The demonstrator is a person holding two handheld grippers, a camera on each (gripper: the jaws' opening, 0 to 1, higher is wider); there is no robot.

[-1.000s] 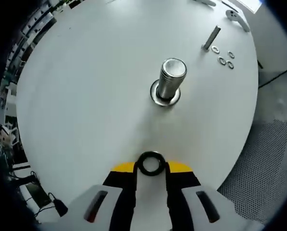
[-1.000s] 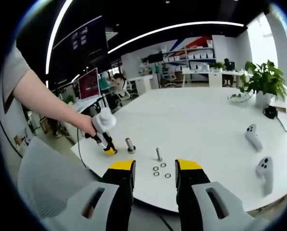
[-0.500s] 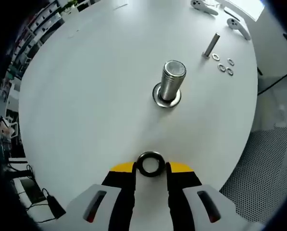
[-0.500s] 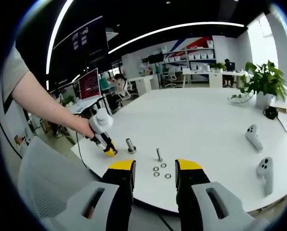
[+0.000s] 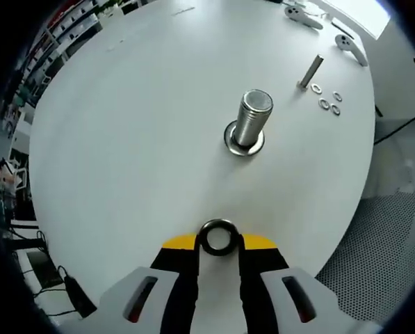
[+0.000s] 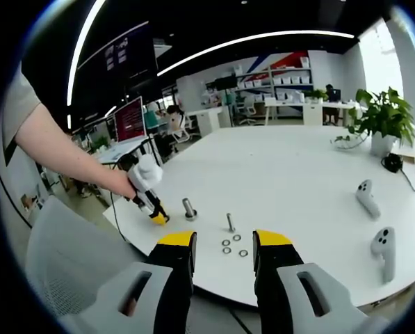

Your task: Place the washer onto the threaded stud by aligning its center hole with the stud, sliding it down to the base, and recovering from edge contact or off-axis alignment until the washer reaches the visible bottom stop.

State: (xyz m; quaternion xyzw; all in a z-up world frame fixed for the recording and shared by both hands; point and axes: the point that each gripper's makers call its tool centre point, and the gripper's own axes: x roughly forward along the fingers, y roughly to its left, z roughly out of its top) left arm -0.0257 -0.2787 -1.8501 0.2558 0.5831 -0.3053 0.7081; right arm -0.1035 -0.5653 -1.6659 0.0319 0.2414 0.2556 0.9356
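In the left gripper view, my left gripper is shut on a dark metal washer, held flat above the white table. Ahead of it stands the threaded stud, upright on a round flanged base. The washer is well short of the stud and apart from it. In the right gripper view, my right gripper hangs open over the table's near edge with nothing between its fingers. Farther off in that view, a person's hand holds the left gripper just left of the stud.
A thin bolt stands beside several loose washers at the table's far right; the same bolt and washers lie just past my right gripper. Two white controllers rest on the right. A mesh chair is below left.
The left gripper has drawn back and lifted a little with the washer, so the stud looks smaller and farther. The right gripper has stayed still.
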